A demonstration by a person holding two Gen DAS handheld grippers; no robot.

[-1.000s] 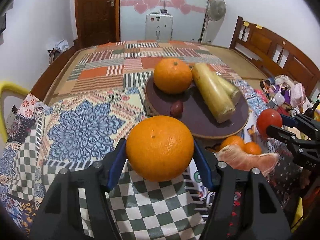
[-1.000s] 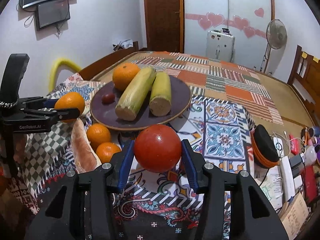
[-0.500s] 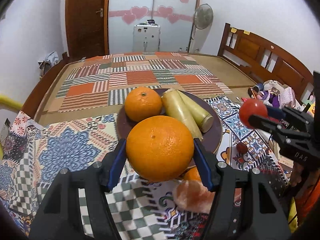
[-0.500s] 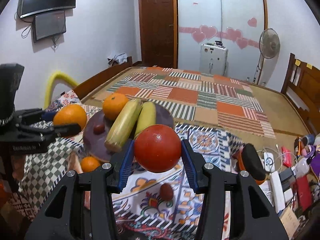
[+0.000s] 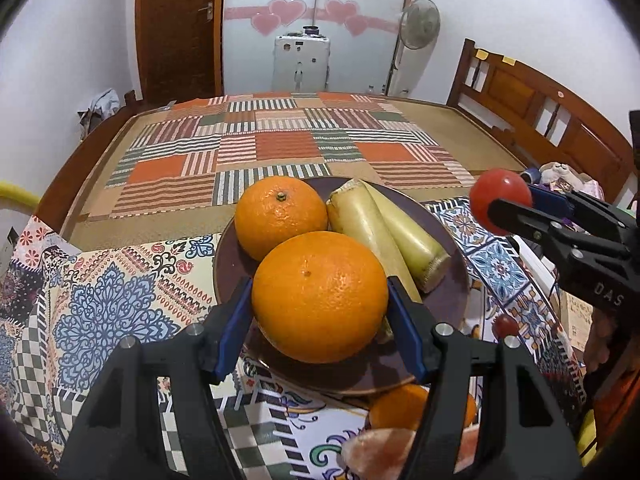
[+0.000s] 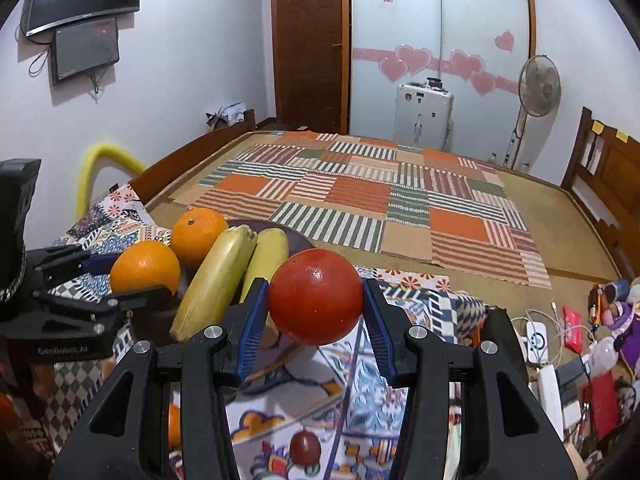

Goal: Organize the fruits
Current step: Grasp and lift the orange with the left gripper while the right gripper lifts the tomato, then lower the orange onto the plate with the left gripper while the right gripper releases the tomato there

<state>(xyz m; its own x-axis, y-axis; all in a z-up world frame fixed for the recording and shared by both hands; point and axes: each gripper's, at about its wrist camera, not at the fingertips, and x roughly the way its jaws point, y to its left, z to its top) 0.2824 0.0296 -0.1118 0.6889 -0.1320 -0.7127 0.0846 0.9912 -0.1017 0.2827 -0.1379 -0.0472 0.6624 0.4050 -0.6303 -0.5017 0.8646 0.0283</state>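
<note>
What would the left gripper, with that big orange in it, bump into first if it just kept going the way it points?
Probably the brown plate: the left gripper points down at it, its held orange just short of the plate's own orange. Depth is uncertain.

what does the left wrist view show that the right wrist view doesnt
Only the left wrist view: the peeled citrus segment at its bottom edge.

Only the right wrist view: the wall-mounted screens and the cluttered cables and chargers.

Both: the left gripper clamping an orange, the right gripper clamping a tomato, the brown plate with a second orange and two corn cobs, and a small dark red fruit.
</note>
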